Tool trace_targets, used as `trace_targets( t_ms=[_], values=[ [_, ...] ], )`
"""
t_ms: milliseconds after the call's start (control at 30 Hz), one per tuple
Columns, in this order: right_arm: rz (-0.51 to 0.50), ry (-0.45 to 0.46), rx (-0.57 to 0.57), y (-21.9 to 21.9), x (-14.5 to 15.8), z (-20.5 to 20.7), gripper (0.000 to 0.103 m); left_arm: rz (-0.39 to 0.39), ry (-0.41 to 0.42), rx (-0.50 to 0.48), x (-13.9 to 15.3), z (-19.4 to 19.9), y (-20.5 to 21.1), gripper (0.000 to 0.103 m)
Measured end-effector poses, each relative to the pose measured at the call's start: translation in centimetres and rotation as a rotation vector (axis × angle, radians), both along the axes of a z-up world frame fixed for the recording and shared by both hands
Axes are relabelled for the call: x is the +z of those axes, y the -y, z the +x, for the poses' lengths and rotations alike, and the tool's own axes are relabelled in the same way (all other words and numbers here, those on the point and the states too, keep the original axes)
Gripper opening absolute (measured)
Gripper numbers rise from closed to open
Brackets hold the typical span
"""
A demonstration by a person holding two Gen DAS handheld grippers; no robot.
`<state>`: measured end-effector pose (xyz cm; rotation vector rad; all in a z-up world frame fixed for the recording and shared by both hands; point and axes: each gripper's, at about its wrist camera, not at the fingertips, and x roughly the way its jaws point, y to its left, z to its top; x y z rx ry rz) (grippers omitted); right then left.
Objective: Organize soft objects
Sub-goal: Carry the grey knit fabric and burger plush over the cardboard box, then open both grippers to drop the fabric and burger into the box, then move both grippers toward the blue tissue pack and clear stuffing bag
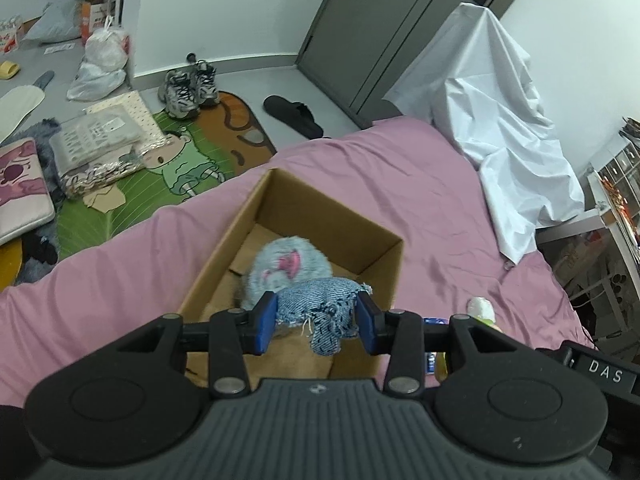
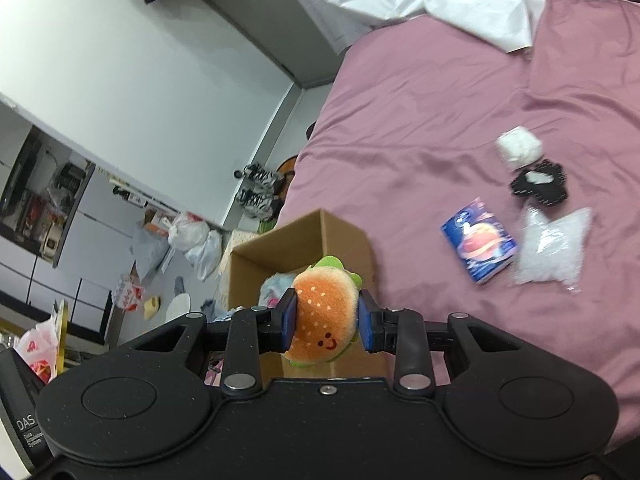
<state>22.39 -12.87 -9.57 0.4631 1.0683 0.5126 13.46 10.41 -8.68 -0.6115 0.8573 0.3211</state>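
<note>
Carrying surface: bed (image 1: pixel 420 184), spread with a pink sheet, bears the box and the loose items; it serves as the sorting ground, so everything lies within easy reach of both hands.
White sheet: white cloth (image 1: pixel 492 120) is draped over something tall at the bed's far corner, its hem spilling onto the pink sheet, well apart from the work.
Collecting point: cardboard box (image 1: pixel 320 204) stands open-topped on the bed near its floor-side edge, flaps out of the way, so soft things can be dropped straight in.
Already inside: fluffy blue plush (image 1: pixel 288 268) with a pink patch lies on the box floor, judged to be the first item sorted.
Left jaws: left gripper (image 1: pixel 316 316) is closed to a narrow gap on a frayed denim toy (image 1: pixel 324 308), pinched across its width and held above the box's open top, its loose end dangling; the position suits a release into the box.
Right jaws: right gripper (image 2: pixel 326 318) squeezes a burger plush (image 2: pixel 326 312) by its bun sides, smiling face towards the camera, just in front of the box rim and not yet over the opening.
Waiting items: blue packet (image 2: pixel 478 240), clear plastic bag (image 2: pixel 554 246), black star-shaped piece (image 2: pixel 540 182) and white soft lump (image 2: pixel 518 148) lie clustered on the sheet, apart from the box.
</note>
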Motion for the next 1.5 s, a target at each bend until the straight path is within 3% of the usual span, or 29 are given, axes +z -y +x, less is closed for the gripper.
trace_targets(
  t_ms=[200,300,467,600,933,1033,1233,1500],
  values=[
    [-0.012,-0.010,0.039,-2.4,-0.4,-0.5,0.032,-0.003,-0.027,0.018,-0.6,-0.5,-1.2,0.043],
    [-0.017,-0.027,0.058,-3.3,-0.6,-0.7,0.043,0.000,-0.053,0.006,-0.8,-0.4,-1.5,0.049],
    [-0.008,-0.045,0.065,-3.6,-0.8,-0.9,0.047,0.019,-0.067,0.002,-0.7,-0.5,-1.4,0.067],
    [-0.012,-0.038,0.060,-3.2,-0.5,-1.1,0.052,0.026,-0.066,0.011,-0.5,-0.5,-1.4,0.070],
    [-0.040,0.007,-0.002,1.0,0.4,-0.3,0.076,0.055,-0.053,-0.021,0.4,0.4,0.5,0.074],
    [-0.043,0.017,-0.026,2.7,0.6,0.1,0.078,0.069,-0.045,-0.039,0.7,0.9,1.6,0.078],
    [-0.057,0.048,-0.069,5.4,0.6,0.5,0.098,0.097,-0.045,-0.060,1.1,2.0,3.8,0.083],
    [-0.079,0.047,-0.111,8.6,0.0,1.2,0.103,0.130,-0.047,-0.095,1.6,3.6,7.0,0.084]
  ],
)
